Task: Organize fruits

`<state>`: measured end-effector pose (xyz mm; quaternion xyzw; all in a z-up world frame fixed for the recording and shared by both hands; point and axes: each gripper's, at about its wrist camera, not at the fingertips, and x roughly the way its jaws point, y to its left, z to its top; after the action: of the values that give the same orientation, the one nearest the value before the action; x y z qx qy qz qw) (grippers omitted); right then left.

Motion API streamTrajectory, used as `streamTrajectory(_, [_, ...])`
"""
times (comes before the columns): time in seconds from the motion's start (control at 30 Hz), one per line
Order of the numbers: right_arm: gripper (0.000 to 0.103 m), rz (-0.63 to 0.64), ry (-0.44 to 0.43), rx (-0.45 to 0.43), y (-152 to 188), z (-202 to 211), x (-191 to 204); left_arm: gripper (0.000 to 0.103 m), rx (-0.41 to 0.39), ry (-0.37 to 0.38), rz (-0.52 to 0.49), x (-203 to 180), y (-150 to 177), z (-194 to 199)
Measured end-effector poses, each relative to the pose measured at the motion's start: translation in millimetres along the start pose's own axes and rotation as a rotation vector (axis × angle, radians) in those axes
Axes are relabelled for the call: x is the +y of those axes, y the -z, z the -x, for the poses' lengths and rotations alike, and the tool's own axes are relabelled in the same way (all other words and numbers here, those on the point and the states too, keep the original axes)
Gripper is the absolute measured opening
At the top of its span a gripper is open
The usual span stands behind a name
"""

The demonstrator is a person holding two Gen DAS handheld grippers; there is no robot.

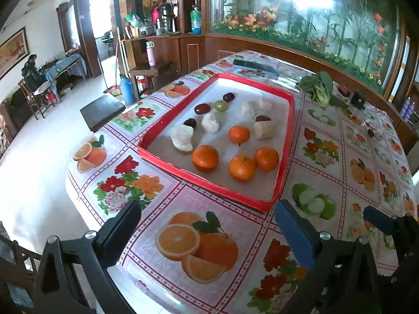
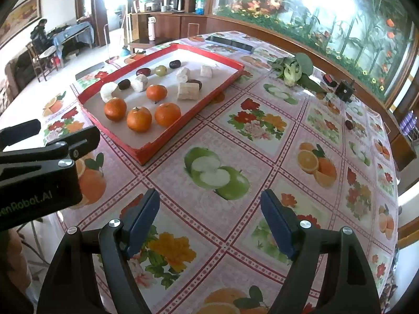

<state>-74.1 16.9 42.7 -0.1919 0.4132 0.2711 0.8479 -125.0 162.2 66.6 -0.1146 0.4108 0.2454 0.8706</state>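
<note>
The black left gripper (image 1: 207, 233) hangs with jaws spread wide and empty, just near of the red-rimmed shallow tray (image 1: 209, 183) holding four round orange tangerines (image 1: 205, 157). Right of it, the black right gripper (image 2: 209, 225) stands spread and empty over the flower-and-fruit-printed plastic tablecloth (image 2: 262, 157).

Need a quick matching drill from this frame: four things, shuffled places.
Things:
1. green grape
2. bok choy
3. left gripper
4. lone dark date

Places:
A. on the tablecloth, far right of the red tray
B. inside the tray
C. over the printed oranges
D. on the tablecloth just beyond the tray's far right corner

Pairs: 1-B, 2-D, 3-C, 4-A
</note>
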Motion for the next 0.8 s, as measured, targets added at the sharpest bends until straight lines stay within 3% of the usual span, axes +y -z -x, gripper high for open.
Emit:
streamTrajectory(0.3, [0.079,0.012,-0.005,0.01,2.1,-2.2,-1.6,0.103,0.004,-0.031,-0.014,-6.1,9.9,5.2])
streamTrajectory(0.8, [0.079,0.012,-0.015,0.028,0.9,-8.1,0.2,0.103,0.013,0.013,0.001,-4.8,9.3,0.9])
